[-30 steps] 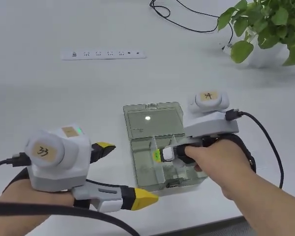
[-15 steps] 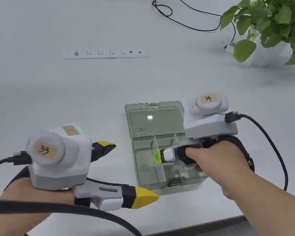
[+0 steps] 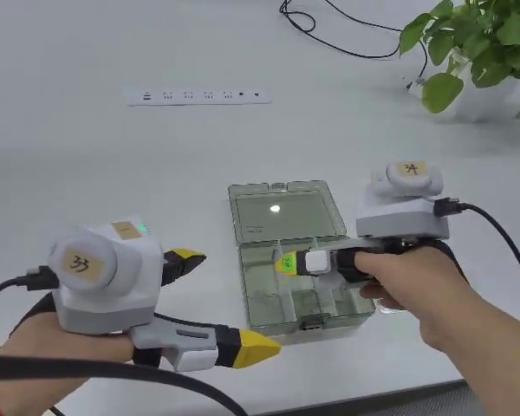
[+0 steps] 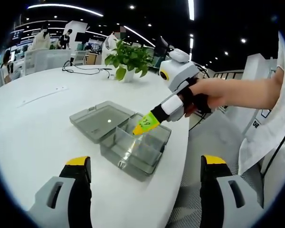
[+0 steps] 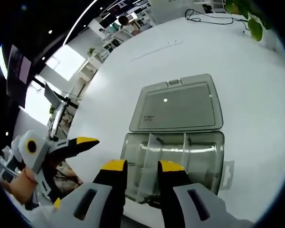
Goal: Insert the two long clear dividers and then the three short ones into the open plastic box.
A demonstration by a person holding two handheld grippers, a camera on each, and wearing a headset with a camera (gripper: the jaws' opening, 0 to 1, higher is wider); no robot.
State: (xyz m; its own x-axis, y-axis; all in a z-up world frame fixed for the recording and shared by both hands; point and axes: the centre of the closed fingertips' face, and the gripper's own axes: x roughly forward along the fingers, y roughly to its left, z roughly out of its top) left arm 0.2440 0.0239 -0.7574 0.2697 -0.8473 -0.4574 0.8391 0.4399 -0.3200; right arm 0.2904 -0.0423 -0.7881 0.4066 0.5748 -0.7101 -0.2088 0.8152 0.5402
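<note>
Your left tongs hang released over the near left of the tabletop. Your right tongs hover above the open plastic box, jaws narrowly apart; I cannot tell if they grasp anything.

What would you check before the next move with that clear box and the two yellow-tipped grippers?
1. Lid of the plastic box open and lying flat: ok.
2. Clear dividers standing in the box: some are in place; the full count, cannot tell.
3. Right gripper positioned over the box: ok.
4. Right gripper holding a divider: cannot tell; its jaws are narrowly apart.
5. Left gripper open, empty and off to the side of the box: ok.
</note>
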